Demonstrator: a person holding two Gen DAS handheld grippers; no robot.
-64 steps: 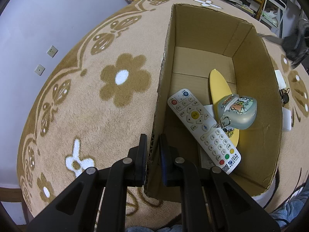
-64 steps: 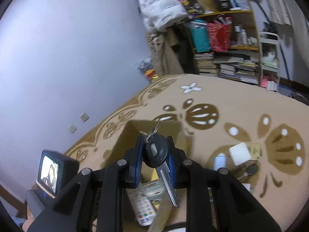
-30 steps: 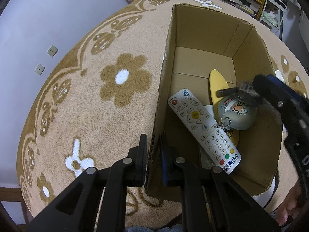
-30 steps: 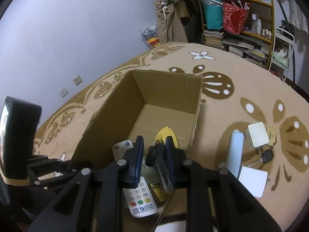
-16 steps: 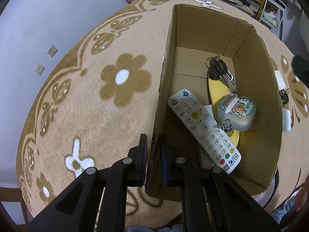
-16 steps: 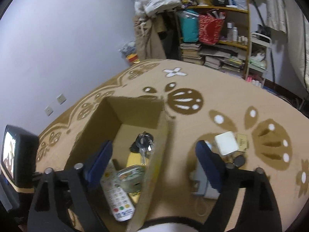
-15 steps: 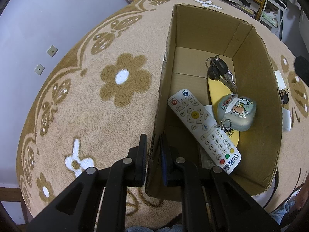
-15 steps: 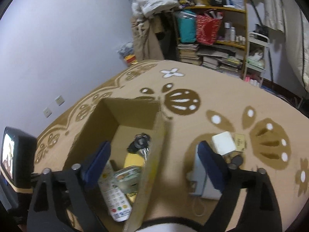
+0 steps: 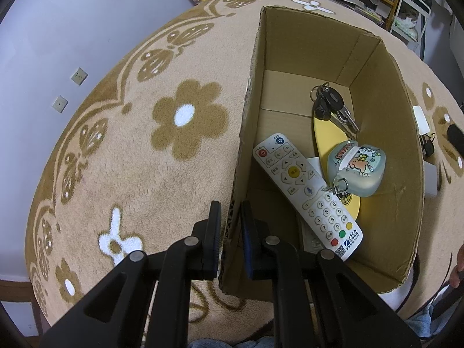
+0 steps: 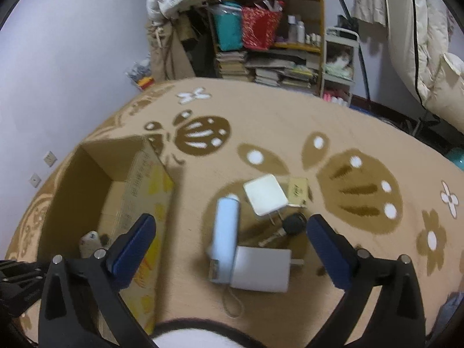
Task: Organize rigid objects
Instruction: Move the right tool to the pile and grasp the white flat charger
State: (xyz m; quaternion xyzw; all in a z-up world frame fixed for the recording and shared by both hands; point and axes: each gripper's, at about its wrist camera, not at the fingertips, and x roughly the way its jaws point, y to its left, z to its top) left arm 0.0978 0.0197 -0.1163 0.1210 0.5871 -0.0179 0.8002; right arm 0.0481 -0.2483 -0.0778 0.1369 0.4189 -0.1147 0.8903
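Observation:
My left gripper (image 9: pixel 230 217) is shut on the near left wall of the open cardboard box (image 9: pixel 304 46). Inside lie a white remote (image 9: pixel 307 194), a yellow flat piece (image 9: pixel 324 139), a pale cartoon case (image 9: pixel 358 168) and a bunch of keys (image 9: pixel 329 104). My right gripper (image 10: pixel 230 240) is open and empty above the carpet right of the box (image 10: pixel 145 179). Below it lie a light blue cylinder (image 10: pixel 224 232), a white charger (image 10: pixel 261 269), a black key (image 10: pixel 293 224), a white square block (image 10: pixel 265 194) and a small tan card (image 10: pixel 297 192).
The beige flowered carpet (image 9: pixel 130 145) runs to a pale wall with two sockets (image 9: pixel 78 75). A cluttered bookshelf (image 10: pixel 269 29) and hanging clothes stand beyond the carpet's far edge. A hand shows at the right edge (image 9: pixel 458 266).
My right gripper opened and dropped the bunch of keys into the box, then moved right, over the loose objects on the carpet. My left gripper has kept its hold on the box wall.

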